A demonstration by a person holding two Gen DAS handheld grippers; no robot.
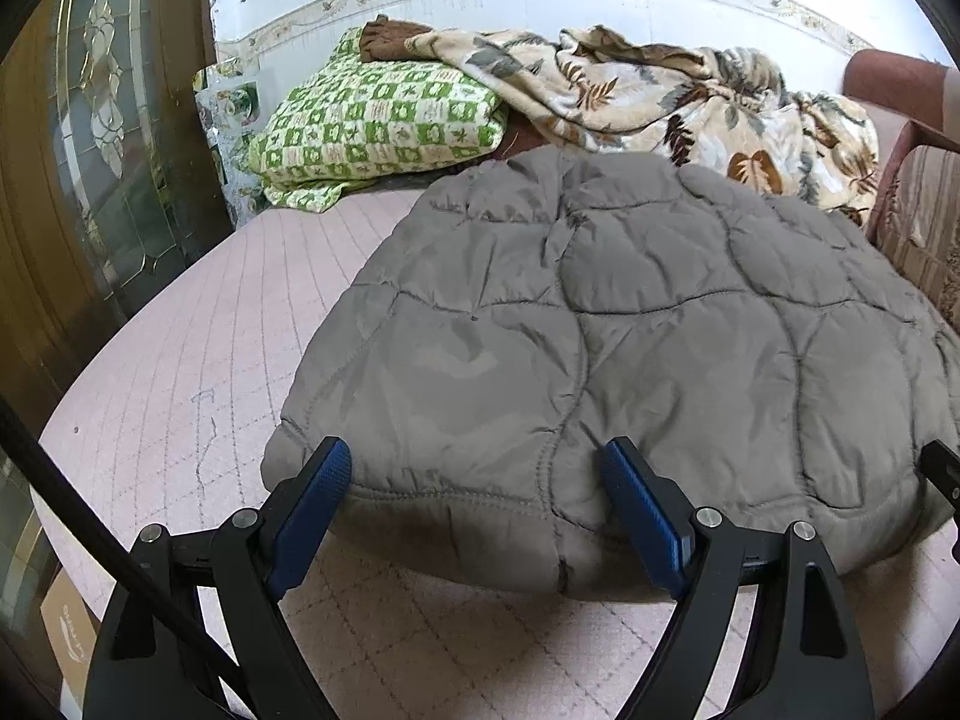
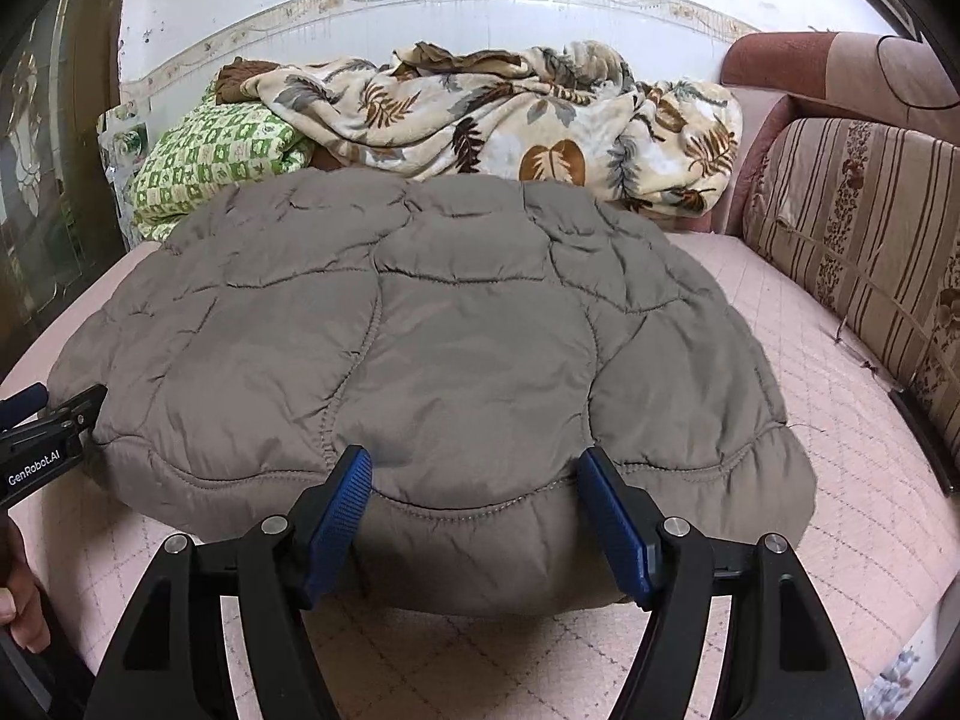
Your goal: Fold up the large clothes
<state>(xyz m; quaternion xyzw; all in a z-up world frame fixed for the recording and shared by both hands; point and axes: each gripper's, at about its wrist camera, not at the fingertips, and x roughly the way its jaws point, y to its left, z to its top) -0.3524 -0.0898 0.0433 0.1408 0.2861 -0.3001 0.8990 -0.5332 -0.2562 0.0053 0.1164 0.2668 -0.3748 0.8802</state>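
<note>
A grey-brown quilted jacket [image 1: 600, 324] lies folded in a broad mound on the pink quilted bed [image 1: 198, 360]; it also shows in the right wrist view [image 2: 420, 324]. My left gripper [image 1: 477, 462] is open, its blue pads either side of the jacket's near left hem, holding nothing. My right gripper [image 2: 474, 468] is open at the near hem, a little right of the middle, holding nothing. The left gripper's tip shows in the right wrist view [image 2: 60, 414] at the jacket's left edge.
A green checked pillow [image 1: 378, 120] and a crumpled leaf-print blanket [image 1: 660, 96] lie at the head of the bed by the white wall. A striped sofa back [image 2: 858, 252] runs along the right. A dark wooden door [image 1: 90, 150] stands at the left.
</note>
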